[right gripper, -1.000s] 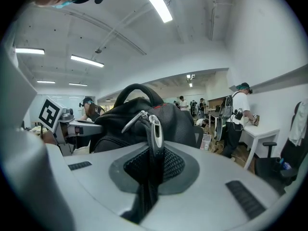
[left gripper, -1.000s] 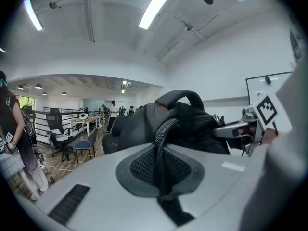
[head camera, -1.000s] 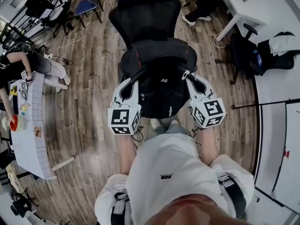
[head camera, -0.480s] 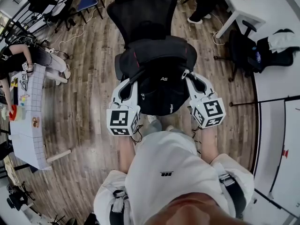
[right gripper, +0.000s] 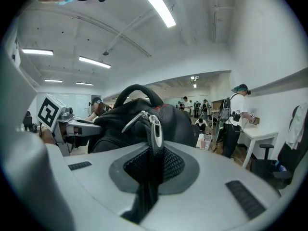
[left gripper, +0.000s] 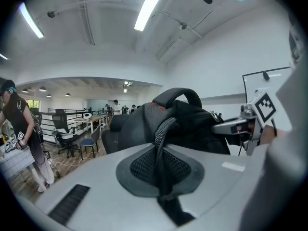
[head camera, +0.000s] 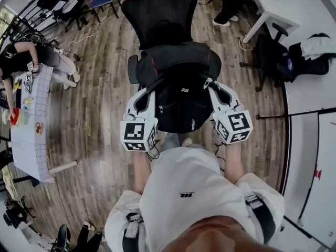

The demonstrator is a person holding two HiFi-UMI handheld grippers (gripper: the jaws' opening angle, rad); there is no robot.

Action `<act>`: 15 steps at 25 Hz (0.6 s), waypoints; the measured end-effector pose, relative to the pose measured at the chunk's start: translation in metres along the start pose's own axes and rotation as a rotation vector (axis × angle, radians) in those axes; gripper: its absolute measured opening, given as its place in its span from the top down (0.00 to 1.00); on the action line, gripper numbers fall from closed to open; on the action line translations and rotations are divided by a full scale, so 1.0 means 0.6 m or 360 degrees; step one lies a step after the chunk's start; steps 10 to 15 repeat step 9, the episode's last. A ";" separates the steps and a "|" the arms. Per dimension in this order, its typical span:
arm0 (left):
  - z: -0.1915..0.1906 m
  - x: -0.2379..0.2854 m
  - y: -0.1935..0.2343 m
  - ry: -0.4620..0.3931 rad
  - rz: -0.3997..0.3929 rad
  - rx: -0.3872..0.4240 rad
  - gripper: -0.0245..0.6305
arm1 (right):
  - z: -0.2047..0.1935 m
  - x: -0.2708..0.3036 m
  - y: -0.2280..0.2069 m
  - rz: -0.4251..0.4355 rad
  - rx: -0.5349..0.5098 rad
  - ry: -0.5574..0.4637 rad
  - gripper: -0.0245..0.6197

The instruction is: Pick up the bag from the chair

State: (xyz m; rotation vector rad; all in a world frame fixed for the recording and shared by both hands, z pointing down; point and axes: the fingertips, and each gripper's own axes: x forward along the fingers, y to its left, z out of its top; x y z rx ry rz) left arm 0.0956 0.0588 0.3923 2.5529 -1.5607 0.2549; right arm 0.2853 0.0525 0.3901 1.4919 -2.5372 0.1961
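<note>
The left gripper (head camera: pixel 148 94) is clamped on a black strap (left gripper: pixel 161 137), and the right gripper (head camera: pixel 211 87) on the other strap (right gripper: pixel 146 170). The bag (head camera: pixel 181 104) hangs between both grippers, just past their tips. The chair (head camera: pixel 160 14) is beyond.

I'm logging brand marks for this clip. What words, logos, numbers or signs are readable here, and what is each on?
"AS": white letters on the black fabric backpack, head view.
Small white vertical print lower on that backpack: too small to read.
Small dark logo on the person's white shirt: too blurred to read.
Black-and-white square markers on the grippers' cubes: patterns, no letters.
Papers on the white table: too small to read.
</note>
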 end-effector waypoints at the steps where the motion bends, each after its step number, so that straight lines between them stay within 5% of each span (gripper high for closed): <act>1: -0.001 -0.002 -0.003 0.0000 0.0002 0.0000 0.93 | -0.002 -0.004 0.000 0.0004 0.0001 0.0001 0.95; 15: 0.001 -0.009 -0.020 -0.0001 0.0025 0.0006 0.93 | -0.006 -0.020 -0.005 0.0024 0.0003 -0.0003 0.95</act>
